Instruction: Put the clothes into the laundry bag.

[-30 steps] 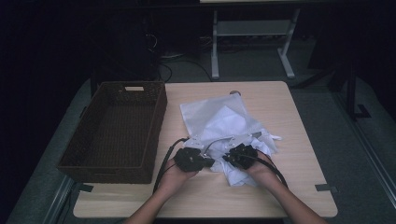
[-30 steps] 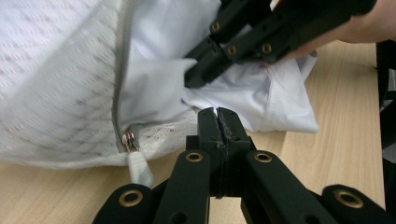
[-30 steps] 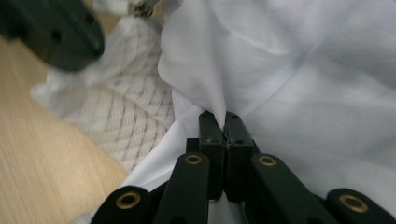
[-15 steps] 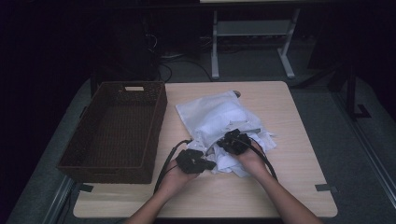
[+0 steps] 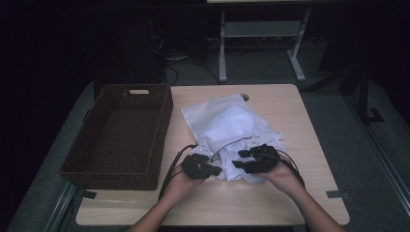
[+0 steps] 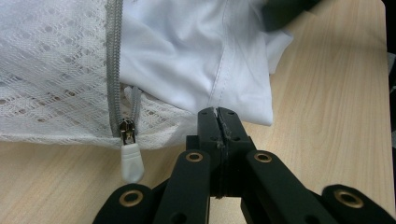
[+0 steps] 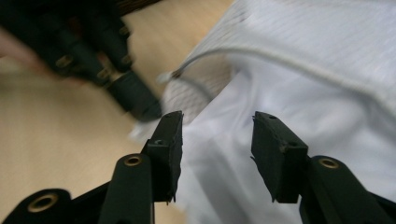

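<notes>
The mesh bag point(image 6: 56, 70) edge is pinched by the closed left gripper point(image 6: 218, 122), so its mouth is steadied. The right gripper point(image 7: 217, 140) has just been opened, nothing held, over the white garment point(image 7: 299, 107).

both grippers low at the near edge of the white mesh bag point(image 5: 227, 128)

left gripper point(image 6: 218, 122) jaws pressed together, pinching the bag's hem, hand point(image 5: 181, 181) under it, forearm in from the bottom. right gripper point(image 7: 217, 135) just right of the left one, jaws have just been opening, gap between them bare, hovering over the bag's near right edge. right hand point(image 5: 283, 176) wrapped round the body.
</notes>
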